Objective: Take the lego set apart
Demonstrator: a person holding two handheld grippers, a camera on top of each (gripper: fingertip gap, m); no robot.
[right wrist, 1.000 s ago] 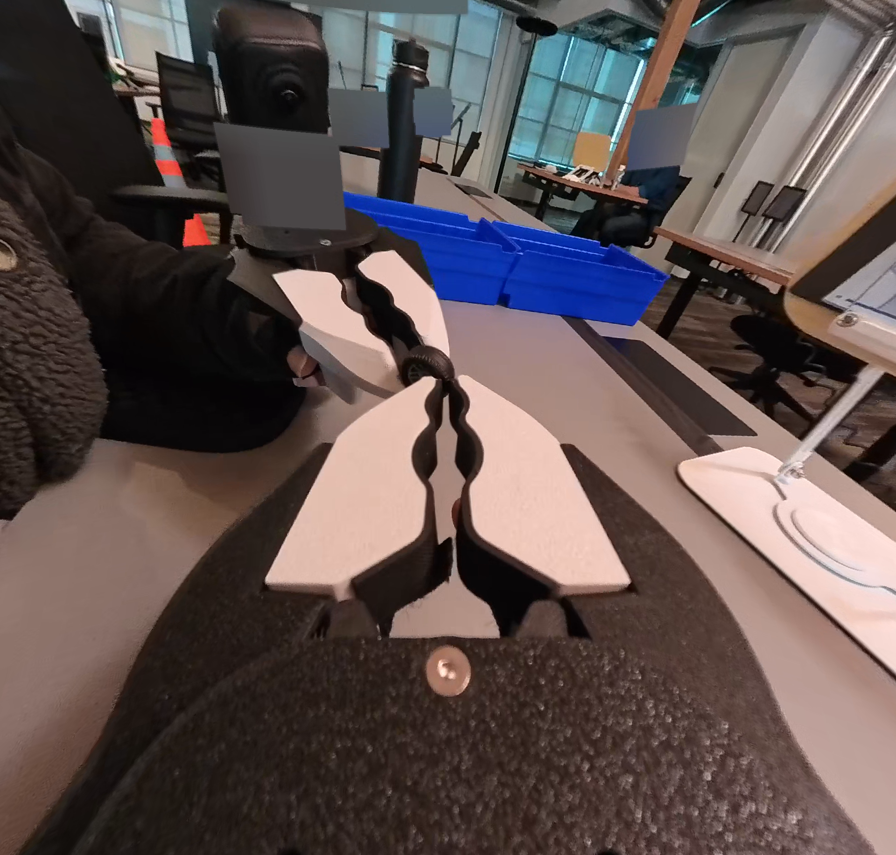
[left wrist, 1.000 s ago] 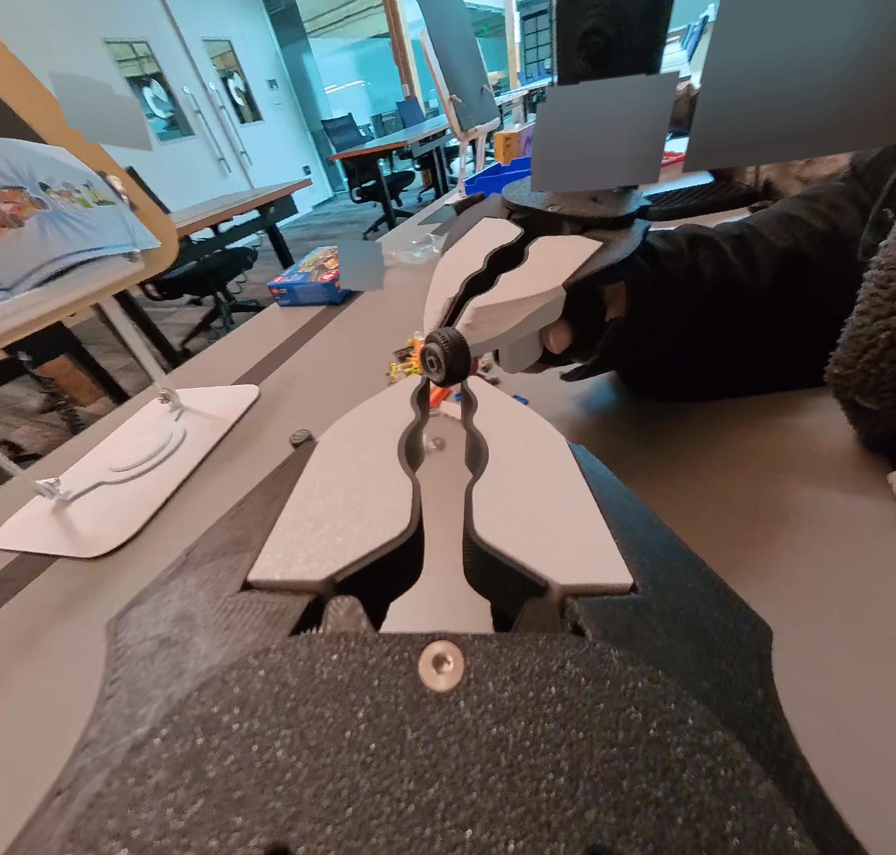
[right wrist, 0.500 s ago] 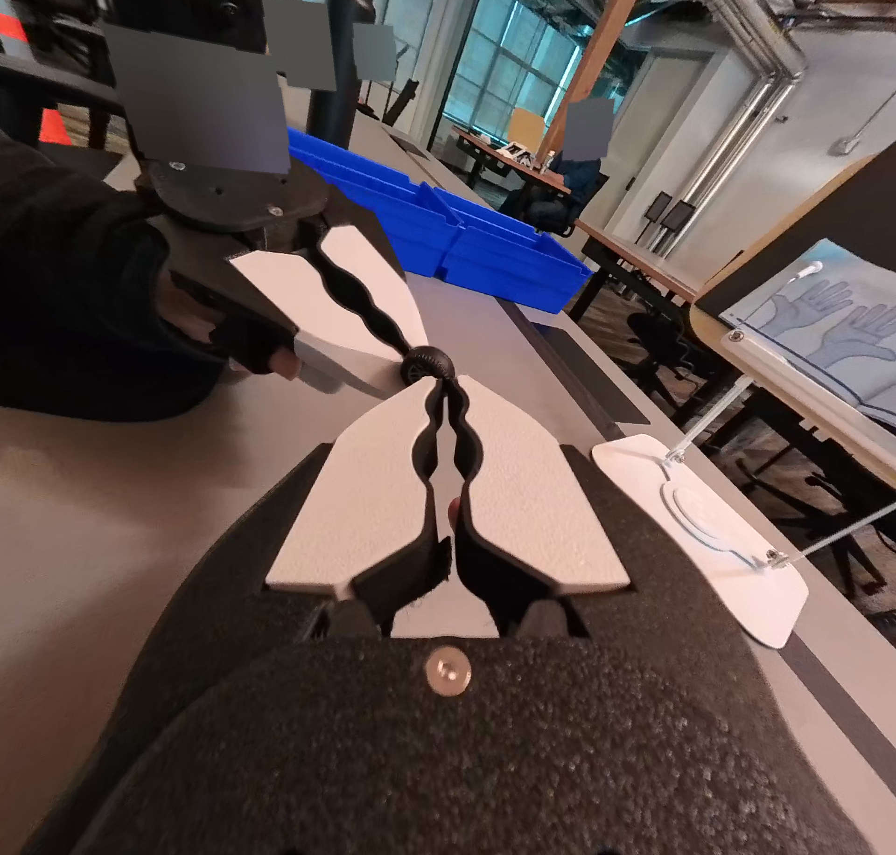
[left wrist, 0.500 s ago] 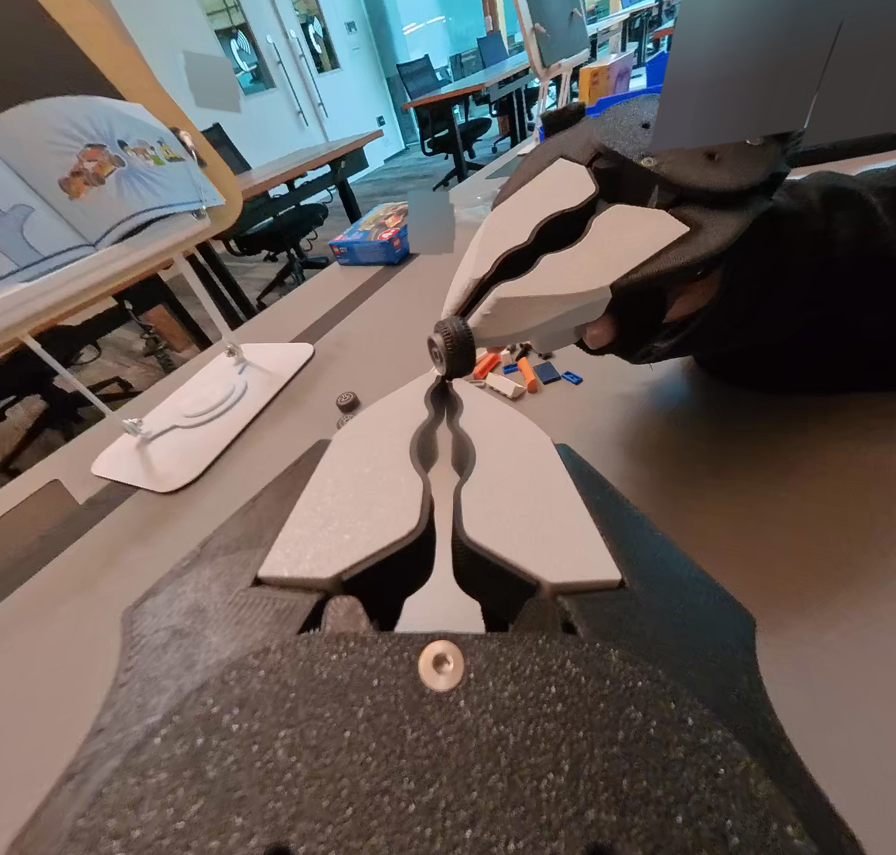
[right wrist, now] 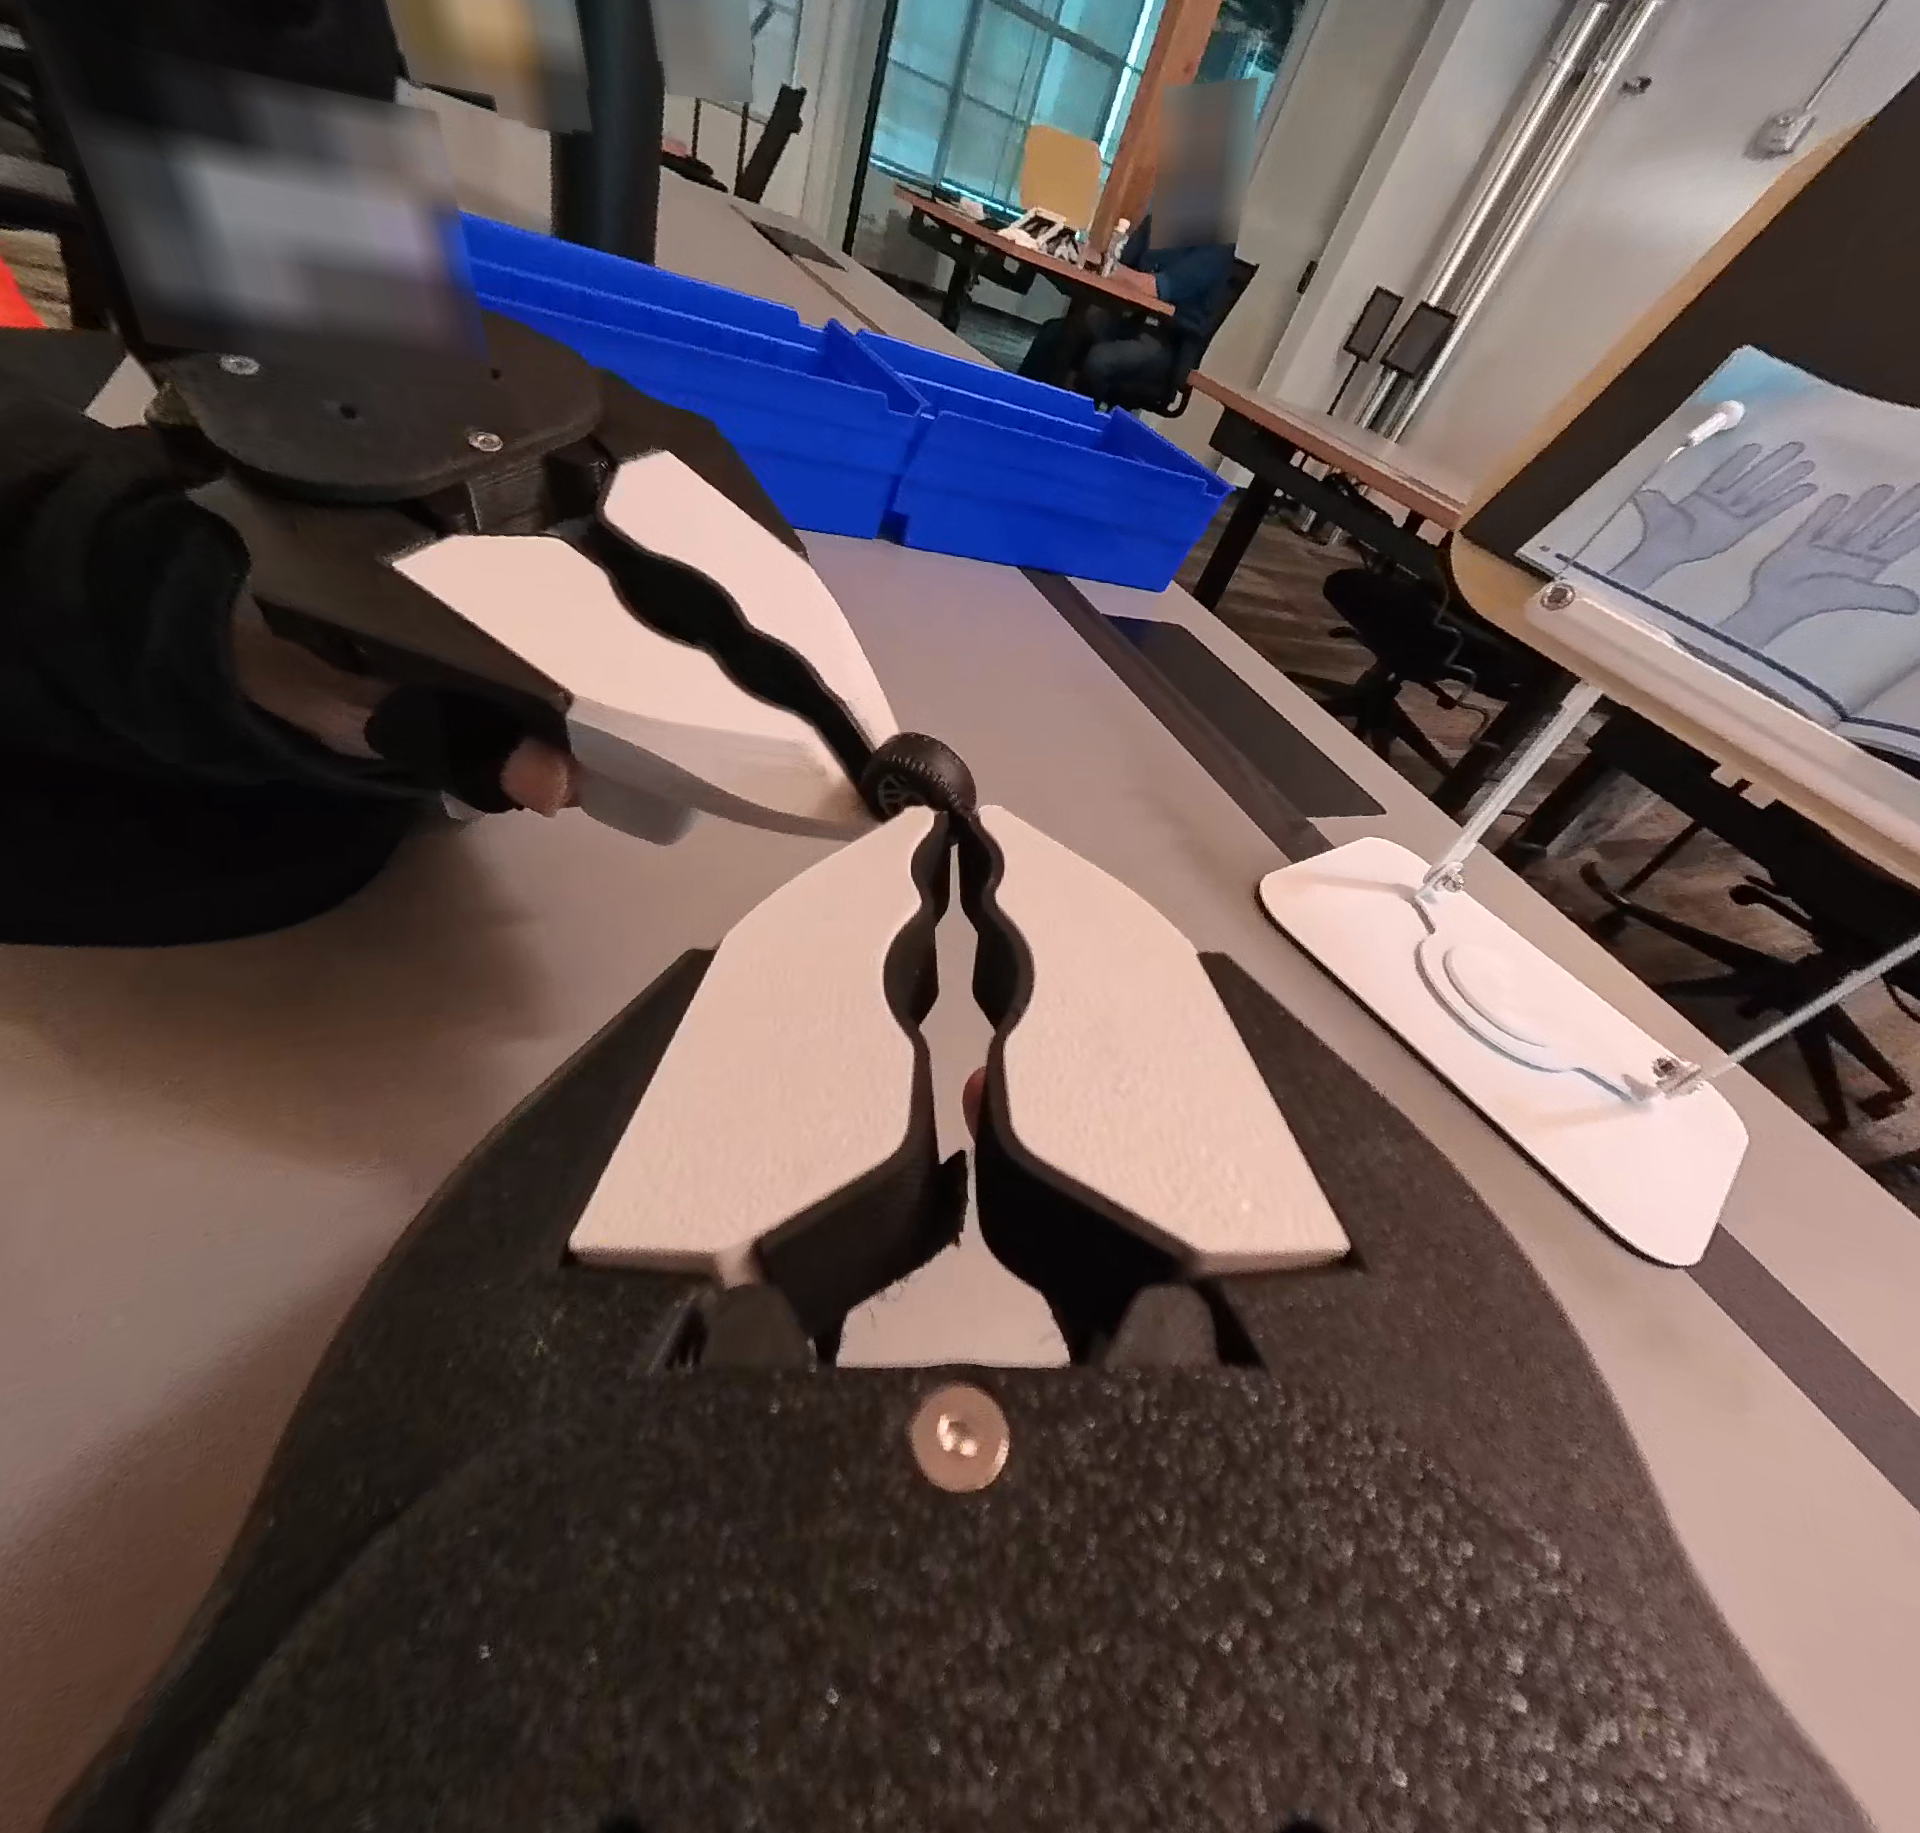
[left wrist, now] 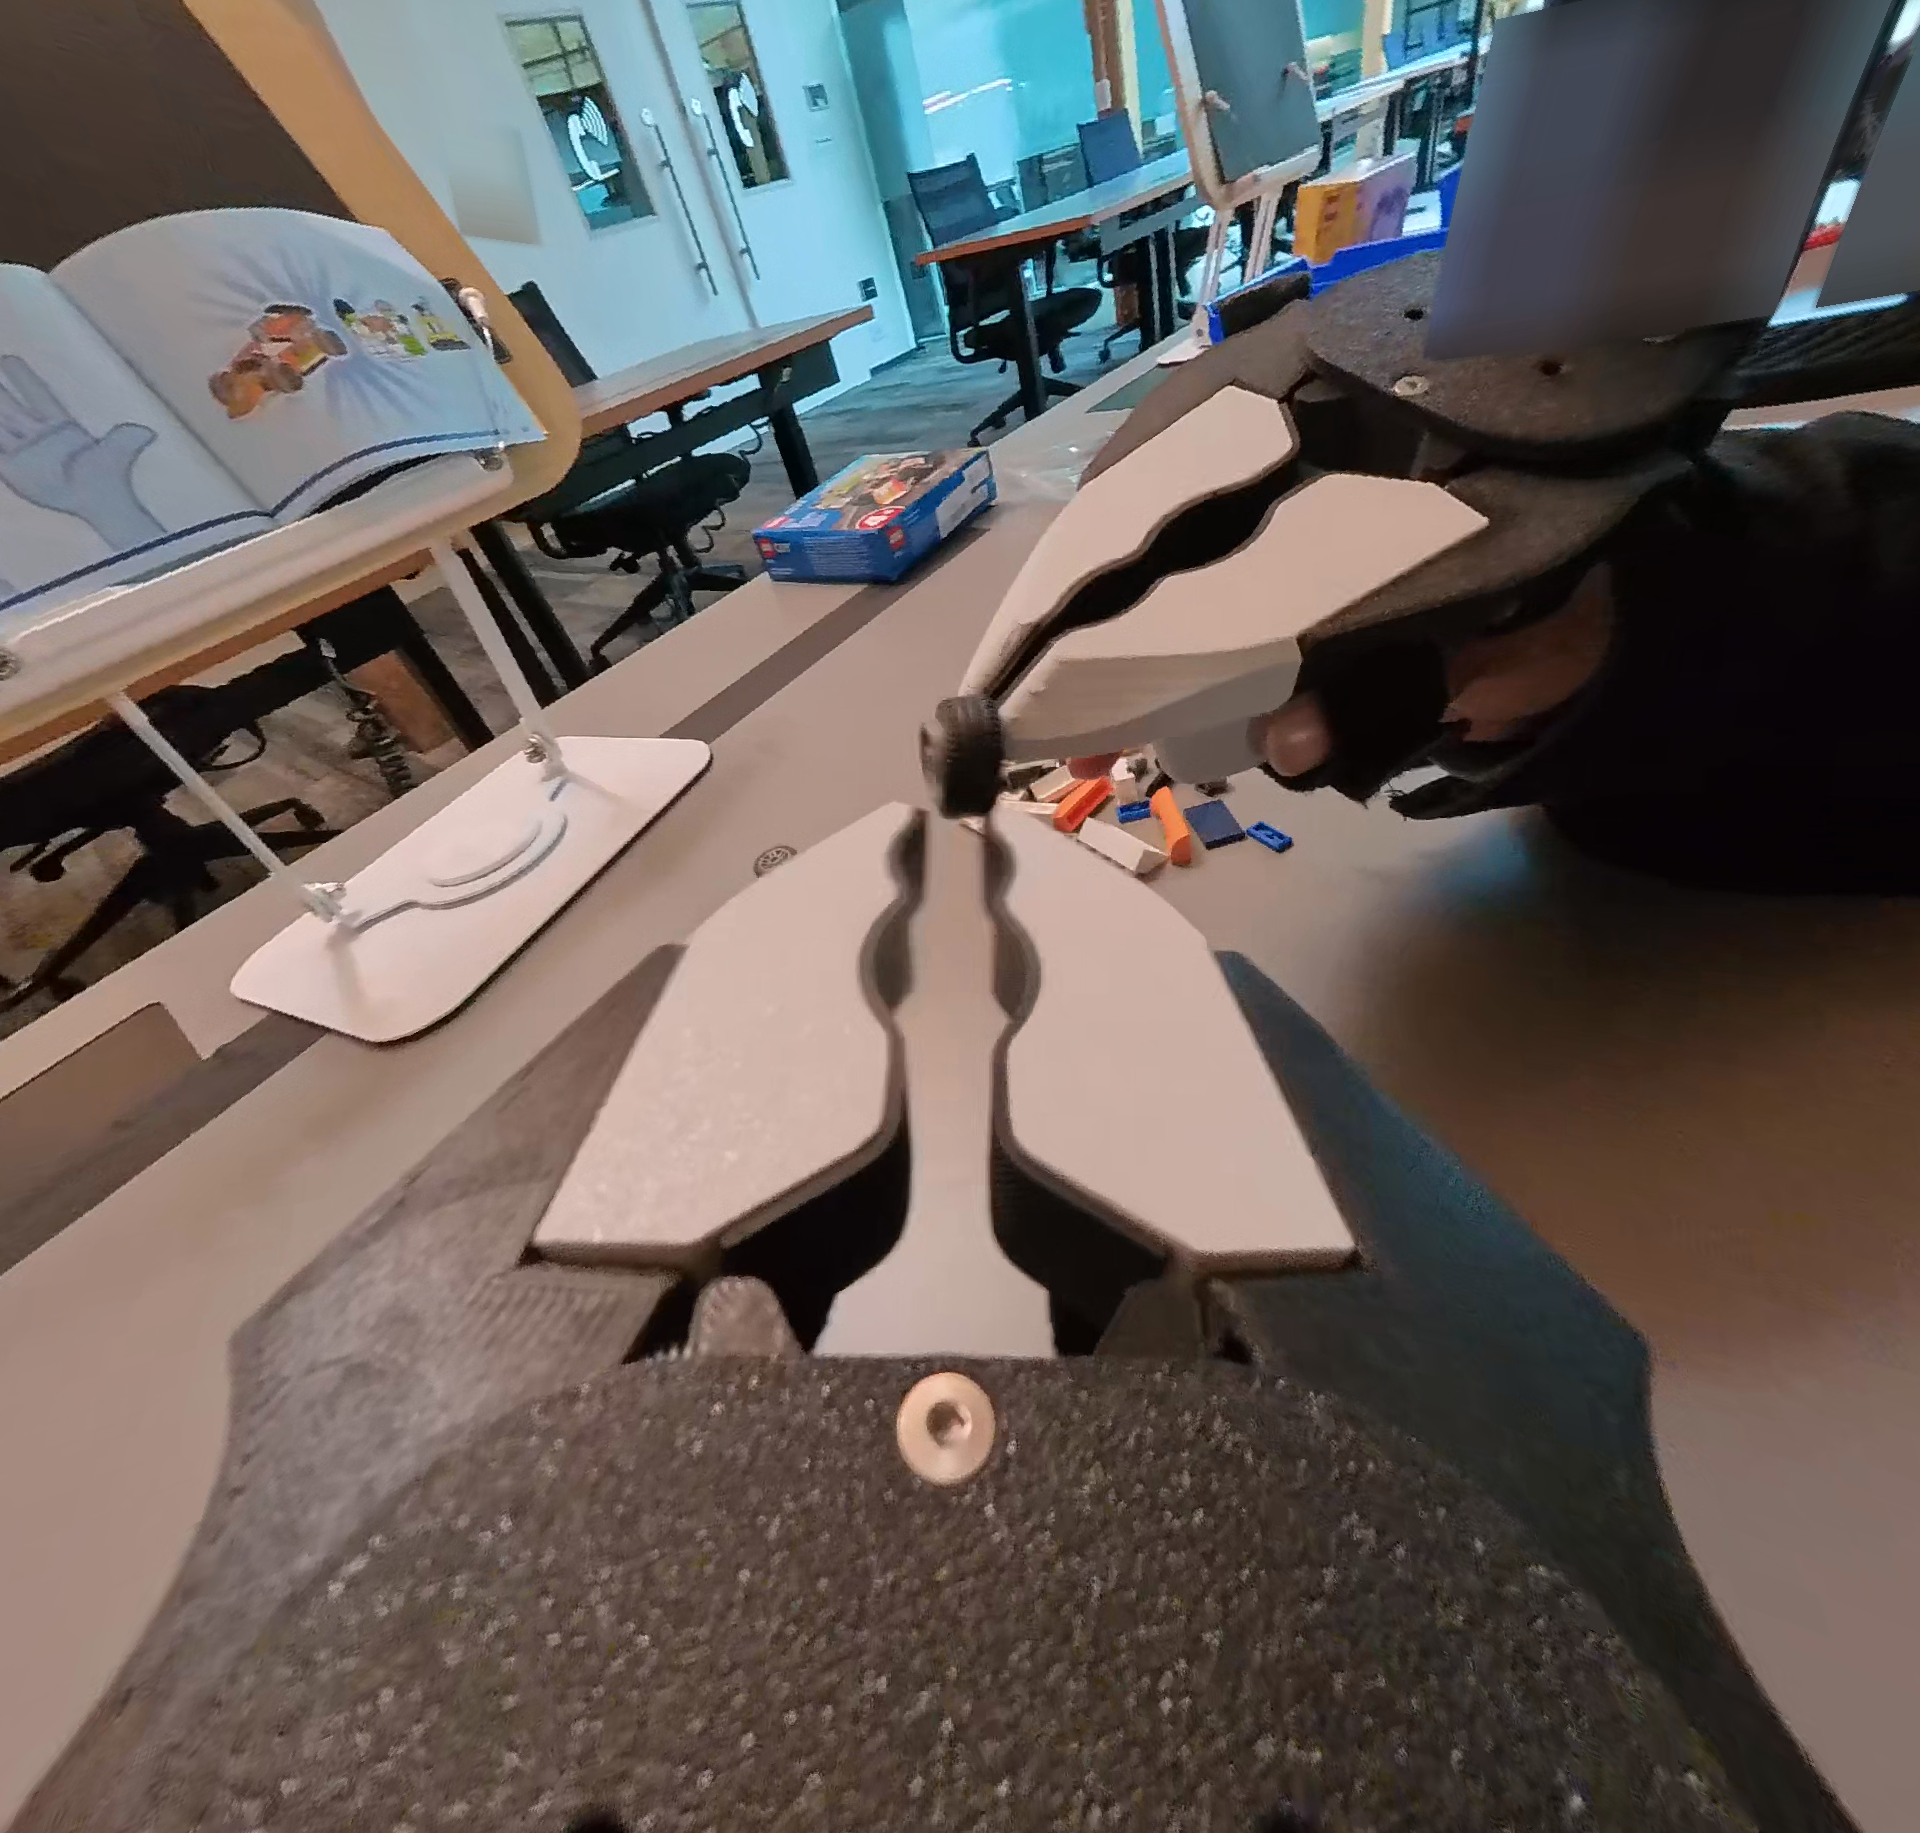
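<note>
Fingers of our right gripper [right wrist: 951,825] are almost pressed together, with only a thin dark slit between them. At their tips they pinch a small black wheel [right wrist: 918,771] of the lego set and hold it above the grey table [left wrist: 1558,1056]. Our left gripper [left wrist: 951,833] points at the same wheel from the opposite side. Its fingers are a little spread, so we see the table through the gap, and the wheel is just above their tips. We cannot tell if the left tips touch it.

Loose lego pieces [left wrist: 1143,817], orange, white and blue, lie on the table just behind the wheel, under the right gripper. One more small wheel [left wrist: 774,858] lies flat near the left finger. Farther back on the table is a blue box [left wrist: 878,526]. The white base of a book stand [left wrist: 468,900] is well to the left, and blue bins [right wrist: 935,443] stand at the far edge in the right wrist view.
</note>
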